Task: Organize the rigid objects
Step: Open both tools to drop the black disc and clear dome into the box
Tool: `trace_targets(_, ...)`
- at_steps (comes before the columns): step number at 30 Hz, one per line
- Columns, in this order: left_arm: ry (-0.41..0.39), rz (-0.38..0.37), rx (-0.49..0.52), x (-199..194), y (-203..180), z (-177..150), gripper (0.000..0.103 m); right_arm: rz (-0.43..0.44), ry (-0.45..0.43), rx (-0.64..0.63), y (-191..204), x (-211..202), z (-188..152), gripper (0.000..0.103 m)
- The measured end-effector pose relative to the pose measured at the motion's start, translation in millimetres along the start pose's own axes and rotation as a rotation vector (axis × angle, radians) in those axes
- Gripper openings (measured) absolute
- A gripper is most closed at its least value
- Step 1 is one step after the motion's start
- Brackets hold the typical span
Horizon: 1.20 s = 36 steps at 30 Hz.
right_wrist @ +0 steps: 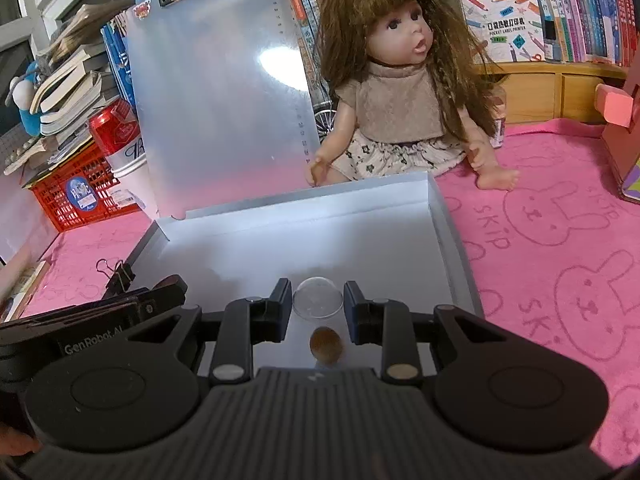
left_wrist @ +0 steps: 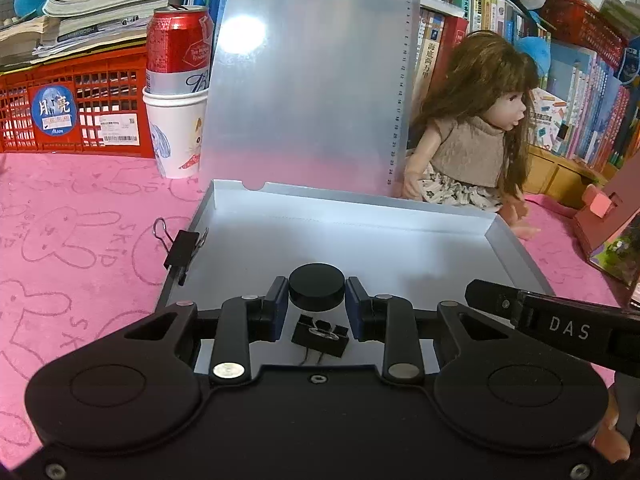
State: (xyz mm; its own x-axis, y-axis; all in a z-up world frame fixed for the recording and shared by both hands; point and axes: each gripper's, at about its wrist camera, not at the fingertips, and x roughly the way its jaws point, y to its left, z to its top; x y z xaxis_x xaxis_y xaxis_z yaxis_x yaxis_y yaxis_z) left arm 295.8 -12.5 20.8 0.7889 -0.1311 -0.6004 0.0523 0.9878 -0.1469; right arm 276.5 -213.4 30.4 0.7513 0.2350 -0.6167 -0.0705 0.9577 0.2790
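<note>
My left gripper is closed on a round black cap, its two pads pressed against the cap's sides, and it hangs over the near part of the white tray. Below it, on the tray floor close to the near edge, lies a black binder clip. A second binder clip is clamped on the tray's left rim, its wire handle lying out over the pink cloth that covers the tabletop. My right gripper holds a clear dome-shaped piece between its pads, also above the near part of the tray, and a small brown rounded thing sits on the tray floor just below it; I cannot tell what that is. The right gripper shows at the right edge of the left wrist view, just beside the left one. A translucent clipboard stands upright at the tray's far edge. A doll sits on the cloth behind the tray's far right corner. A red can stands in a paper cup near the tray's far left corner, in front of a red crate.
</note>
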Motion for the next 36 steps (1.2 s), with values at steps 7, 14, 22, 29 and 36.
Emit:
trace_targets(7,-0.006,0.040,0.016,9,1,-6,0.029,-0.052,-0.002,-0.015,1,15,-6,0.032)
trace_targets(14,0.001,0.039,0.016,16,2,-11,0.029,-0.062,0.005,-0.036,3,23,-12,0.033)
trace_targets(22,-0.009,0.041,0.037,19,0,-15,0.030,-0.074,0.010,-0.085,10,26,-13,0.032)
trace_targets(29,-0.027,0.025,0.019,12,3,-13,0.042,-0.051,-0.012,-0.064,8,20,-11,0.046)
trace_targets(36,-0.073,0.013,0.036,-9,1,-7,0.060,-0.037,-0.046,-0.055,5,4,-7,0.064)
